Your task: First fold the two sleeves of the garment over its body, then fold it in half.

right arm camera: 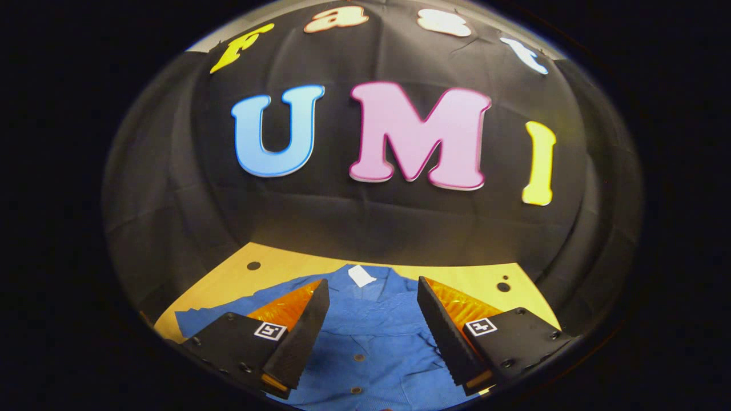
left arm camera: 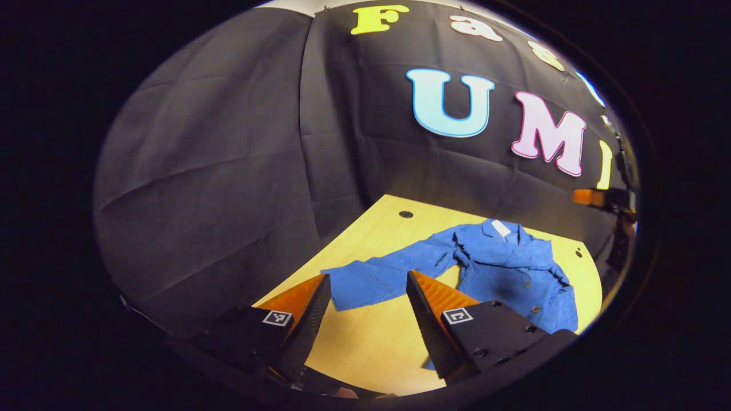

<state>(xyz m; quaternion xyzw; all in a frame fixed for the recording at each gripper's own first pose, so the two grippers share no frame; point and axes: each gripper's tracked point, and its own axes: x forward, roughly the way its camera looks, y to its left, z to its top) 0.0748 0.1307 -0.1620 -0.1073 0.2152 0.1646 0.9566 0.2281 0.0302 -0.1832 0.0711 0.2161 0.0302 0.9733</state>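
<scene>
A blue button-up garment [left arm camera: 502, 268] lies flat on the wooden table [left arm camera: 371, 337], collar with a white label [left arm camera: 501, 228] at the far side. One sleeve [left arm camera: 388, 274] stretches out toward my left gripper [left arm camera: 368, 281], which hovers open with the cuff showing between its fingers; I cannot tell if it touches. In the right gripper view the garment's body [right arm camera: 371, 342] and label [right arm camera: 361, 275] lie under my open right gripper [right arm camera: 372, 283], which holds nothing. The outstretched sleeve [right arm camera: 217, 317] runs off to the left there. The right gripper's orange part [left arm camera: 591, 197] shows far right, above the table.
The table [right arm camera: 274, 265] has small dark holes near its back corners [left arm camera: 406, 214] [right arm camera: 502, 286]. Black cloth walls close the booth behind and on the left. Bare wood lies in front of the sleeve, near the left gripper.
</scene>
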